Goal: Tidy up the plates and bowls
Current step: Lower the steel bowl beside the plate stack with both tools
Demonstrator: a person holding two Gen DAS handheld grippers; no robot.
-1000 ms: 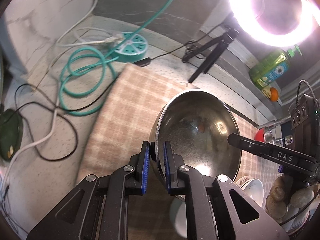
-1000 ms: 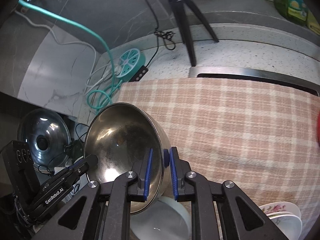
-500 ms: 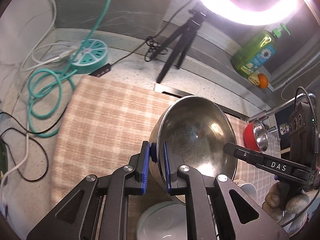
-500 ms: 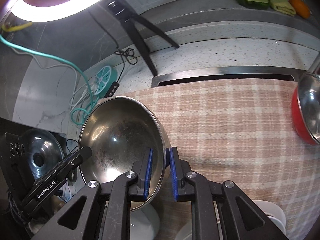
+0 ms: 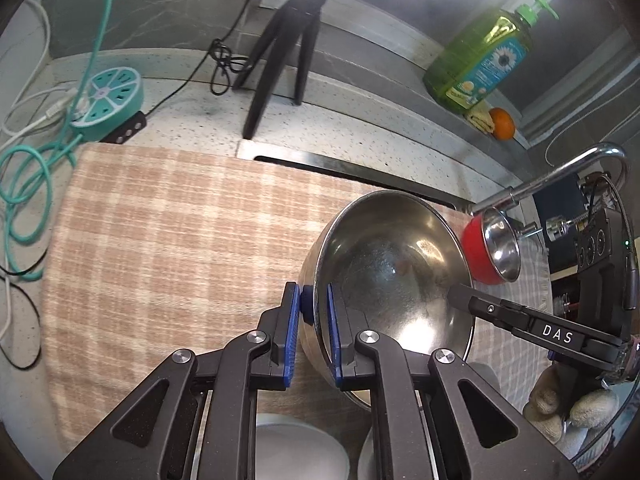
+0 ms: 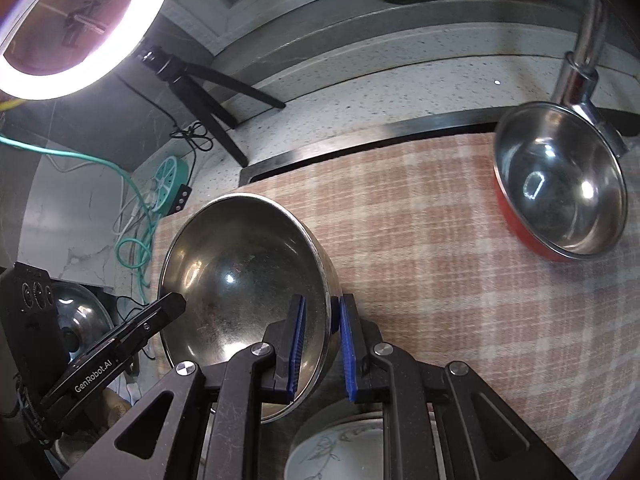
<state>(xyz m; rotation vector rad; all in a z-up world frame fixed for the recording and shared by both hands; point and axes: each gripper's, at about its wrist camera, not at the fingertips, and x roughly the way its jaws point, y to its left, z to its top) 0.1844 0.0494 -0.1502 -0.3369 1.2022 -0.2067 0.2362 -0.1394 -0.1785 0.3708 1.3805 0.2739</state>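
The blue-padded fingers [image 5: 293,332] of the left gripper [image 5: 314,334] are pinched on the left rim of the steel bowl [image 5: 390,276], which is held tilted above the checked cloth [image 5: 160,248]. Its opposite rim is clamped between the fingers [image 6: 297,340] of the right gripper [image 6: 321,344]. Beyond and right of these, a red-walled bowl [image 6: 560,196] is seen under the faucet [image 6: 586,40]. A patterned white dish [image 6: 340,454] lies beneath the right gripper.

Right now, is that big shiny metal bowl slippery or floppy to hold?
Probably slippery: the steel bowl is smooth and shiny, and each gripper pinches only its thin rim. That may be why the left gripper and the right gripper clamp opposite sides. It looks stiff, not floppy, holding its round shape. Being round-bottomed, it could rock on the checked cloth.
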